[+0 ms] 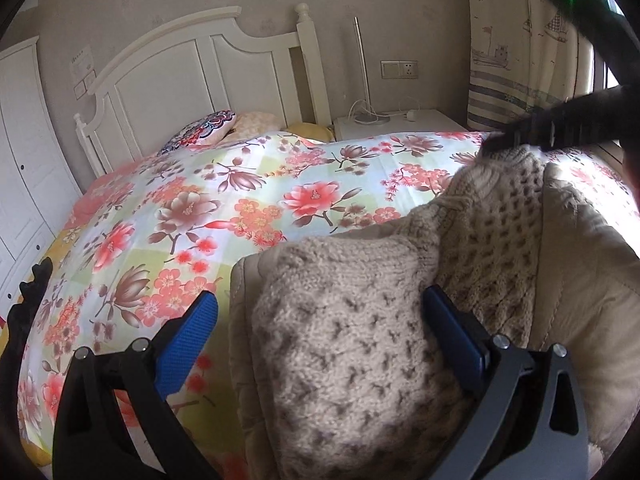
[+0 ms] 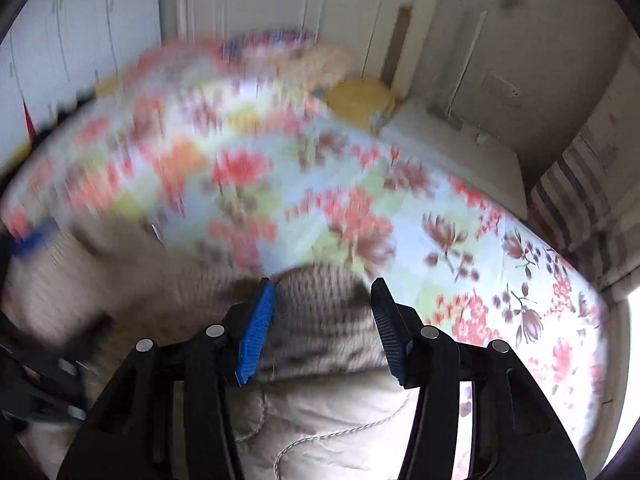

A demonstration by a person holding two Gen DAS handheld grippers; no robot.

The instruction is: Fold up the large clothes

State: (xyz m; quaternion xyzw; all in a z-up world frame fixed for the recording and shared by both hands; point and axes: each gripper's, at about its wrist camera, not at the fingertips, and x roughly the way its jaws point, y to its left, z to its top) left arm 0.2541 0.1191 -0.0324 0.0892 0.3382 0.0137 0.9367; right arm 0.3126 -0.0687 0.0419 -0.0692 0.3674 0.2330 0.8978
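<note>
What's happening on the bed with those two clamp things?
A person is folding a beige knit sweater on a floral bedspread, using a handheld gripper in each hand. The left gripper is wide open, with a sweater fold between its fingers. The right gripper is also open around a bunched knit part, and its view is blurred, so it seems to be moving. The sweater lies on a padded beige layer, not yet neatly folded.

I see a white-framed bed covered by a floral quilt (image 1: pixel 240 200), bearing a beige cable-knit lined cardigan (image 1: pixel 360 340) near me and patterned pillows (image 1: pixel 208 128) by its headboard.
</note>
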